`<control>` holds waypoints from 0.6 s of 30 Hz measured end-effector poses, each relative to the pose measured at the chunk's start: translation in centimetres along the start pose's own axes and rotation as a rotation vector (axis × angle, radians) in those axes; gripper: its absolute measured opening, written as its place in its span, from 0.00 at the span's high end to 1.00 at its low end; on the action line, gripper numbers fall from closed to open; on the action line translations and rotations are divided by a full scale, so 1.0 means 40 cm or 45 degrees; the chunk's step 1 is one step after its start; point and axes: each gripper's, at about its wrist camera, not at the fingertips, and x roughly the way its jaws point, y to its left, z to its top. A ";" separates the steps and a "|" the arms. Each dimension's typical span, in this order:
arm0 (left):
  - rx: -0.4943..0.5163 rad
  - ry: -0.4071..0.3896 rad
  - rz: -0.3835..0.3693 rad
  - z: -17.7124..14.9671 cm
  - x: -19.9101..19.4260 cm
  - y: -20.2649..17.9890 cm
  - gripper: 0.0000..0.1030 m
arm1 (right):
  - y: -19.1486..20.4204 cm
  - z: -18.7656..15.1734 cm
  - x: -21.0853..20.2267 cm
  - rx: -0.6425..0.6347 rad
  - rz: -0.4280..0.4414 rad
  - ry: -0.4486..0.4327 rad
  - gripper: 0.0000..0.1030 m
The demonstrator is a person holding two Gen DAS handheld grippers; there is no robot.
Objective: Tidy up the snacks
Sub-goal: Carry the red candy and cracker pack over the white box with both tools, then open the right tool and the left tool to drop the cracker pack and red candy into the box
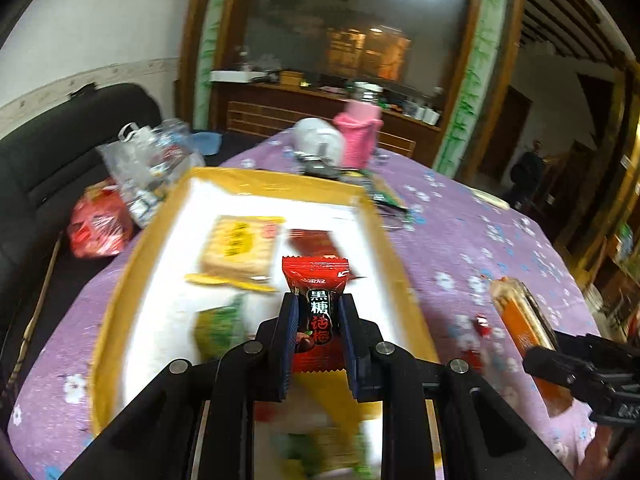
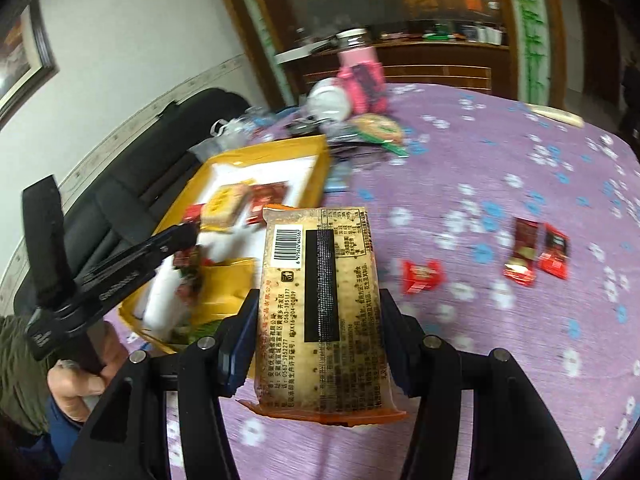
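Across the purple tabletop [image 2: 500, 152], a yellow box [image 1: 120, 272] already held snacks. The right tongs [image 2: 320, 320] gripped a cracker pack [image 2: 320, 300], its long axis along the fingers, with the box off to their left. Nearer, over the box, the left tongs [image 1: 318, 320] were clenched on a red candy [image 1: 316, 300].
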 end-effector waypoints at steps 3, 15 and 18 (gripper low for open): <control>-0.049 0.013 0.037 -0.007 0.012 0.046 0.80 | 0.062 0.010 0.036 -0.046 0.017 0.027 0.46; -0.081 -0.025 0.037 -0.042 0.030 0.086 0.79 | 0.149 0.086 0.213 -0.020 0.039 0.154 0.46; -0.103 -0.045 0.046 -0.041 0.027 0.095 0.79 | 0.155 0.101 0.248 0.002 0.040 0.171 0.46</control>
